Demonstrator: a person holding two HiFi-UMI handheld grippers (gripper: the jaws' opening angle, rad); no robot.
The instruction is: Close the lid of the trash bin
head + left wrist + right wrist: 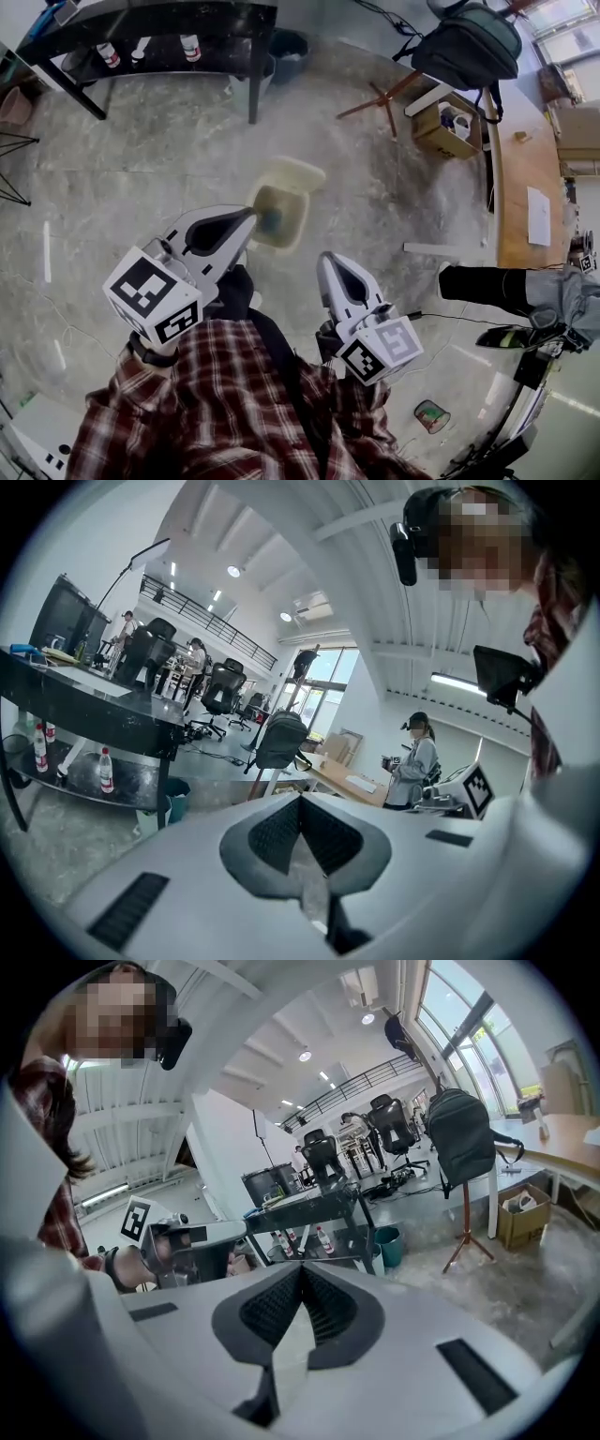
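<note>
In the head view a small beige trash bin [292,228] stands on the concrete floor ahead of me. Its lid [294,174] is tipped up and back, so the inside shows, with something blue-green in it. My left gripper [247,217] is shut and its tip overlaps the bin's near left rim; I cannot tell if it touches. My right gripper [327,258] is shut and empty, lower and to the right of the bin, apart from it. The left gripper view [300,799] and the right gripper view [302,1267] face out into the room, and neither shows the bin.
A black table [169,21] with bottles [190,47] on its shelf stands at the back left. A backpack on a stand [469,42], a cardboard box [448,127] and a wooden desk [525,187] are at the right. Another person's legs [497,286] reach in from the right.
</note>
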